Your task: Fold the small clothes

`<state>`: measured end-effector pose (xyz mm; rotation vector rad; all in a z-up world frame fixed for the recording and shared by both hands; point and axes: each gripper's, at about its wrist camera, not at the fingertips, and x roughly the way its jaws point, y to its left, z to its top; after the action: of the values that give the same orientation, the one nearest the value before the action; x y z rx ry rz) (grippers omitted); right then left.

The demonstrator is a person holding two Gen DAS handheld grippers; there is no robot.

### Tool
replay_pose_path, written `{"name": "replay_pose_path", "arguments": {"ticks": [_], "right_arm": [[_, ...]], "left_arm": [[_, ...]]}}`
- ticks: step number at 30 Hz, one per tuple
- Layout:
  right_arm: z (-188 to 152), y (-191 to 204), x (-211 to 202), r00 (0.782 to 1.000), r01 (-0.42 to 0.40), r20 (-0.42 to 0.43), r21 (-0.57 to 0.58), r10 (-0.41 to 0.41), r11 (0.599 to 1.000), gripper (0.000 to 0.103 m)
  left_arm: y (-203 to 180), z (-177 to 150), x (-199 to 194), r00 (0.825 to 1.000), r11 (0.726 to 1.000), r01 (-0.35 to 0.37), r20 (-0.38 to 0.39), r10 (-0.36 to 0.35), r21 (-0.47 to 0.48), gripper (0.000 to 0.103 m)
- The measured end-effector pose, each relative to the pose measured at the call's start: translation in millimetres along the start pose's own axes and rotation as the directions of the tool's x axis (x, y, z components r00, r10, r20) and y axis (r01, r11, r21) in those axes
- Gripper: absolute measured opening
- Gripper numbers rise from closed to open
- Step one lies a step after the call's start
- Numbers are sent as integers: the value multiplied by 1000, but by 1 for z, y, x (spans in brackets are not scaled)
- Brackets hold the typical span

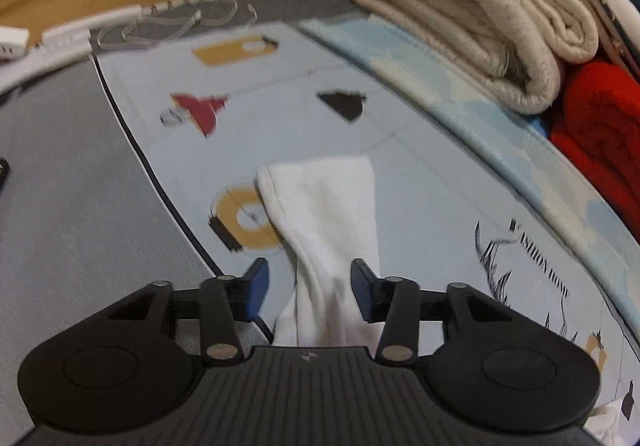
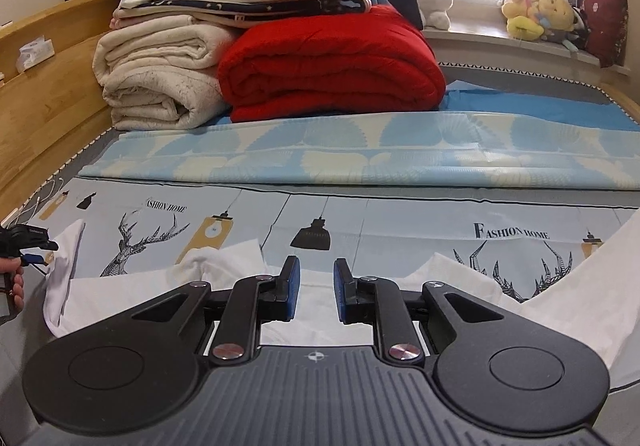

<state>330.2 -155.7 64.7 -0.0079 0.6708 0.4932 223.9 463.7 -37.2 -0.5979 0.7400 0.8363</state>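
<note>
Left wrist view: the left tongs fill the bottom of the frame, their blue pads partly apart. A white garment runs up between them from the bottom centre to the middle of the frame. The right pad touches the cloth; a gap shows beside the left pad, so a firm grip cannot be told. The garment lies on a pale blue bed sheet printed with lamps. A folded cream blanket sits at the upper right, with a red quilt at the right edge just below it.

Right wrist view: the right tongs stand at the bottom centre, pads narrow with a gap between them. White cloth lies under and behind them, not pinched. The garment spreads across the lower frame, one sleeve reaching to the lower left, where the other tongs meet it. The red quilt and cream blanket are stacked at the upper centre and upper left.
</note>
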Motion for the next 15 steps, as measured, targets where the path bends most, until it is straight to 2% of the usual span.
{"name": "replay_pose_path", "arguments": {"ticks": [1, 3, 9, 12, 15], "right_arm": [[-1, 1, 1, 1000, 1, -4, -5, -1, 1000, 19], [-2, 2, 4, 1000, 5, -12, -10, -5, 1000, 19], [-4, 4, 3, 1000, 8, -20, -12, -8, 1000, 19], [-4, 5, 0, 1000, 9, -16, -10, -9, 1000, 19], [-5, 4, -3, 1000, 13, -12, -9, -14, 1000, 19]], "left_arm": [[0, -1, 3, 1000, 1000, 4, -17, -4, 10, 21], [-3, -3, 5, 999, 999, 13, -32, -11, 37, 4], [-24, 1, -25, 998, 993, 41, 51, -47, 107, 3], [-51, 2, -52, 988, 982, 104, 93, -120, 158, 3], [-90, -8, -84, 967, 952, 210, 98, -236, 224, 3]]}}
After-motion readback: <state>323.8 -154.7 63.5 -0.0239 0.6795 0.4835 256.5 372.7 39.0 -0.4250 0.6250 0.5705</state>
